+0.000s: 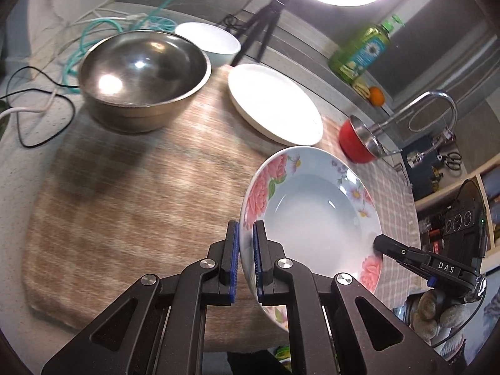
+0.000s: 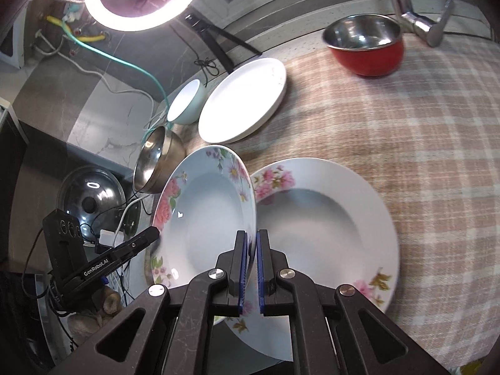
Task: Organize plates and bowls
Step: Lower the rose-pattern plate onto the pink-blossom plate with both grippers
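Both claws pinch the same floral soup plate [image 1: 315, 212], one on each side of its rim. The left claw [image 1: 247, 259] has its blue pads closed on the rim edge nearest its camera; the right claw [image 2: 251, 268] grips the opposite edge, and each claw's tip shows in the other's view. The plate is tilted, lifted off the counter's plaid cloth [image 2: 406, 131], and in the right wrist view it hangs over the left rim of a second floral soup plate [image 2: 328, 234] lying flat on the cloth.

The step in hand looks like stacking the lifted plate into the flat one. To do it well, I would level the two claws together so neither twists the rim, centre the lifted plate over the lower well, lower until the bases nest, then release one claw at a time. The risk is a chipped rim if one edge lands first.

Counting, left to right across the counter: one large steel bowl [image 1: 143, 78], one pale white-lined bowl [image 1: 212, 42], one plain white plate [image 1: 275, 103], two floral soup plates, one red bowl with steel lining [image 2: 365, 43]. That makes three plates and three bowls.
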`<state>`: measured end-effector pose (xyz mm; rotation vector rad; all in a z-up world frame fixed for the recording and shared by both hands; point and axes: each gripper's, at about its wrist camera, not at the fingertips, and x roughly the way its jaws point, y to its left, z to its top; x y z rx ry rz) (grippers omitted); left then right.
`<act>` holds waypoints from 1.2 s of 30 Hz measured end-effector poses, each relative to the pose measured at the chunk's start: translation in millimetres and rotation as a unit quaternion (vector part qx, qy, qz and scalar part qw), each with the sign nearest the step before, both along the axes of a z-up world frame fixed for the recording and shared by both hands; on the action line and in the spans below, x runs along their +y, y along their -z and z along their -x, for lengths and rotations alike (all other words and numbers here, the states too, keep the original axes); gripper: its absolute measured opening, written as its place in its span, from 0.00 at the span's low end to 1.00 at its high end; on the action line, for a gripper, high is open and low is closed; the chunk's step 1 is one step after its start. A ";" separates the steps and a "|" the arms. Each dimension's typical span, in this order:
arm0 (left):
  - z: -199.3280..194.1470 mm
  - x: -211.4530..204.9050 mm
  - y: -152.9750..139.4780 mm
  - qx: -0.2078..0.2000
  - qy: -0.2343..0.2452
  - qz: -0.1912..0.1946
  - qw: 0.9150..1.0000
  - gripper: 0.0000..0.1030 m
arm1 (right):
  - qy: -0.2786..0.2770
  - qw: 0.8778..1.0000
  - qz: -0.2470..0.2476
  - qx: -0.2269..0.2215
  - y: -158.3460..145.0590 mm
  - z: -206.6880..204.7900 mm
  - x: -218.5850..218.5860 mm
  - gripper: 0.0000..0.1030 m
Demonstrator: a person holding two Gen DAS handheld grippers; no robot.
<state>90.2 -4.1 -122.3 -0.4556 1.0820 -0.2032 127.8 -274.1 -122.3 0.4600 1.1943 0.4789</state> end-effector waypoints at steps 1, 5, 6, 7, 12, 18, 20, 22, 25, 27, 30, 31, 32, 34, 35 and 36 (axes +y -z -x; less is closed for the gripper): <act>-1.3 -5.1 0.5 0.001 0.005 0.000 1.000 0.07 | 0.005 1.000 0.001 0.001 0.7 1.2 -5.1 0.06; -5.5 -20.3 3.0 0.005 0.023 -0.001 1.000 0.07 | 0.022 1.000 0.002 0.004 4.7 5.8 -24.9 0.06; -6.4 -23.8 3.8 0.006 0.027 -0.001 1.000 0.07 | 0.026 1.000 0.002 0.006 5.8 6.5 -28.8 0.06; -7.7 -27.5 5.0 0.008 0.031 -0.001 0.999 0.07 | 0.030 1.000 0.002 0.007 6.9 7.0 -33.0 0.06; -9.6 -39.7 10.9 0.016 0.044 -0.003 0.999 0.07 | 0.043 0.999 0.001 0.011 11.8 11.1 -50.1 0.06; -10.7 -53.9 14.5 0.022 0.056 -0.006 0.998 0.07 | 0.053 0.998 0.003 0.015 16.1 15.5 -63.5 0.06; -11.1 -58.1 14.9 0.023 0.059 -0.007 0.998 0.07 | 0.056 0.998 0.003 0.017 17.9 16.6 -67.2 0.06; -10.9 -61.4 15.8 0.024 0.061 -0.008 0.998 0.07 | 0.058 0.998 0.003 0.019 19.9 17.7 -70.2 0.06; -10.8 -64.8 17.9 0.027 0.064 -0.012 0.998 0.07 | 0.060 0.998 0.003 0.021 22.9 19.7 -73.1 0.06; -10.7 -66.1 18.8 0.028 0.064 -0.014 0.997 0.07 | 0.060 0.998 0.003 0.021 24.3 21.0 -74.4 0.06; -11.1 -67.9 20.1 0.030 0.064 -0.017 0.997 0.07 | 0.058 0.998 0.003 0.022 25.5 22.1 -74.5 0.06; -11.5 -68.6 20.4 0.030 0.064 -0.017 0.997 0.07 | 0.058 0.998 0.003 0.023 26.0 21.7 -74.1 0.06; -11.2 -68.5 20.6 0.030 0.064 -0.018 0.997 0.07 | 0.058 0.998 0.003 0.024 26.9 22.1 -73.9 0.06; -11.1 -68.9 21.2 0.031 0.064 -0.019 0.997 0.07 | 0.058 0.998 0.003 0.026 28.5 24.2 -74.2 0.06; -11.1 -68.9 21.7 0.032 0.064 -0.019 0.997 0.07 | 0.058 0.998 0.003 0.027 29.5 25.0 -74.1 0.06; -11.1 -68.8 22.3 0.032 0.064 -0.020 0.997 0.07 | 0.058 0.998 0.003 0.028 30.2 25.2 -73.7 0.06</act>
